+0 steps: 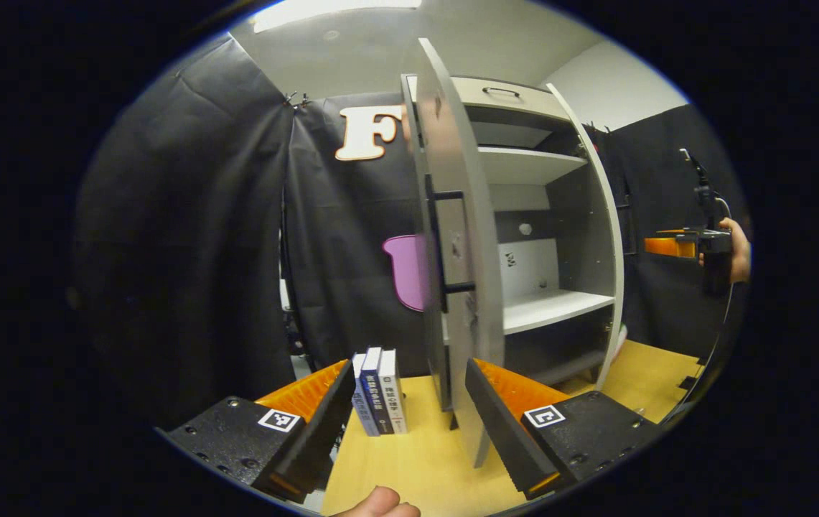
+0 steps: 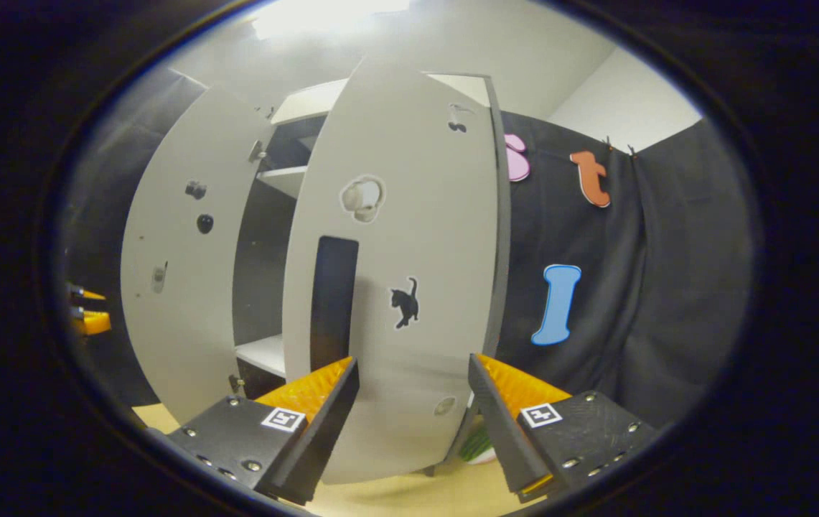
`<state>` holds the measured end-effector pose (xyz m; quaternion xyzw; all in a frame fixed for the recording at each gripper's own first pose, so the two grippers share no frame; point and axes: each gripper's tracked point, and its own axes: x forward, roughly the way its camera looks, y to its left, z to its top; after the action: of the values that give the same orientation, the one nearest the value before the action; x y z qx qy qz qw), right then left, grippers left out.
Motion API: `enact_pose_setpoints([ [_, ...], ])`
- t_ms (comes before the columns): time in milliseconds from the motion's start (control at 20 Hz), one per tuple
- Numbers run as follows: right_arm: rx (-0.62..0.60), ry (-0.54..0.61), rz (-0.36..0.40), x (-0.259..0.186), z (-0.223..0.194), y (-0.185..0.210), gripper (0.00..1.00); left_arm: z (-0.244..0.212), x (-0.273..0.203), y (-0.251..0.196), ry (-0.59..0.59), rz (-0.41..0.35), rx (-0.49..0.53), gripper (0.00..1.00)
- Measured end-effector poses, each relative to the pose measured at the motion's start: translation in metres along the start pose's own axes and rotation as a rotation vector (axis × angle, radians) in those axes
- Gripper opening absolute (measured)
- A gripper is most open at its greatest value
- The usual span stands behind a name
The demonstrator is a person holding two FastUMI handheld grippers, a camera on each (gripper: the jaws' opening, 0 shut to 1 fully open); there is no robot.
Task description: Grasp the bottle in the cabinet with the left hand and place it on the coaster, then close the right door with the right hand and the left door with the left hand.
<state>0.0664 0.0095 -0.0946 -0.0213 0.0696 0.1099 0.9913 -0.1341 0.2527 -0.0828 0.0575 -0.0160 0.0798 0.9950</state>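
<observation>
Bottle: I cannot tell where it stands. The shelf [image 1: 553, 305] of the cabinet [image 1: 524, 100] beyond the left jaws is bare, so I judge the bottle is already out and the doors are the job now. Something green [image 2: 477, 445] peeks out low, just past the right jaws under the door's bottom edge. It is too hidden to name.

The right door [image 2: 416, 237] stands open straight ahead of the right gripper [image 2: 413, 359]. The jaws are apart and hold nothing. Whether either tip touches the panel I cannot say. The door's dark handle [image 2: 334, 301] sits above the near-side jaw.

To close it well, I would not pinch anything. Lay one jaw flat on the panel, far from the hinge, and push in a slow arc that follows the swing until the door seats. Watch the bottom edge: if the green thing sits in the door's path, the door may catch it.

The left door [image 1: 463, 215] is edge-on just ahead of the left gripper [image 1: 409, 362], leaning toward the far-side jaw, with its handle [image 1: 445, 244] higher up. Those jaws are also apart and empty. Hold them back until the right door is shut. A row of books [image 1: 380, 391] stands on the surface [image 1: 416, 459] just beyond the near-side jaw, so bring the left push in from outside the door and clear of them.
</observation>
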Motion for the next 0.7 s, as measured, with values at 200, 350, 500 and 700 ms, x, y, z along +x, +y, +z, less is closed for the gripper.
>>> enact_pose_setpoints([
  [200,-0.028,-0.022,0.087,-0.013,-0.024,0.040,0.94,0.011,0.018,0.032,-0.019,0.043,0.003,0.98],
  [350,0.019,-0.029,0.065,-0.026,-0.036,0.056,0.94,0.016,0.040,0.039,-0.009,0.027,-0.036,0.97],
  [500,0.080,-0.059,0.026,-0.036,-0.030,0.074,0.94,0.030,0.063,0.031,-0.016,-0.042,-0.096,0.98],
  [700,0.146,-0.063,0.061,-0.071,-0.022,0.112,0.94,0.053,0.089,0.019,-0.052,-0.103,-0.091,0.98],
])
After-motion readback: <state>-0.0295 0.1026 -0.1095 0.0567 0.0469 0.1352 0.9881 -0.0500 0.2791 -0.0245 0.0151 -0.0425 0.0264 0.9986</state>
